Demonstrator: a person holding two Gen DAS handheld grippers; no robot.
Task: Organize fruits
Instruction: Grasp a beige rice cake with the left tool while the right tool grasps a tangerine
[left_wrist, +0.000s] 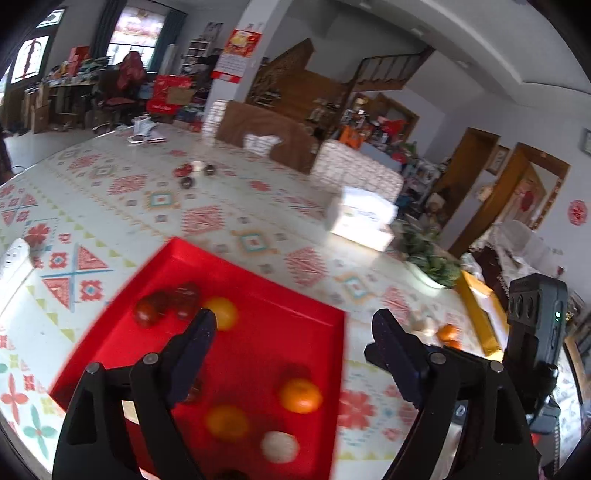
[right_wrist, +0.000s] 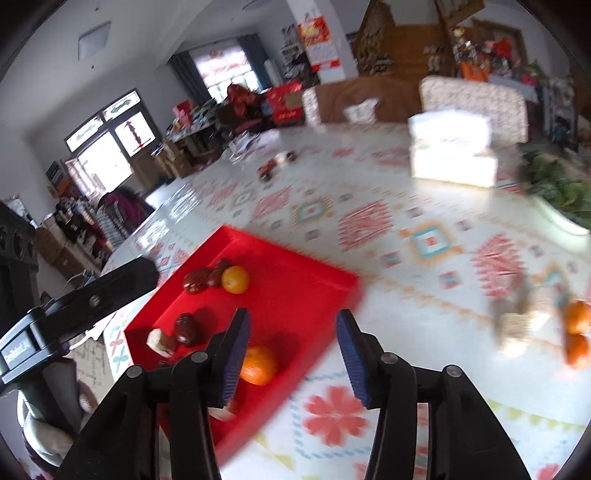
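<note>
- A cluttered room surrounds the patterned desk (left_wrist: 229, 206).
- A red tray (left_wrist: 258, 295) on it holds oranges (left_wrist: 300, 395) and dark fruits (right_wrist: 186, 328).
- Left gripper (left_wrist: 295, 332) gapes empty; right gripper (right_wrist: 293, 332) part-open, empty.

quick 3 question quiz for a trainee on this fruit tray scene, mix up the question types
1. True or false: the left gripper is clamped on an orange.
2. Multiple choice: the two oranges not yet sorted lie A) in the red tray B) on the patterned tablecloth to the right of the tray C) on the white tissue box.
3. Fill in: the dark red fruits at the tray's far end lie next to an ____.

Key: 1 false, both grippers' jaws stand open with nothing gripped, right gripper too. 2 B. 3 orange.
</note>
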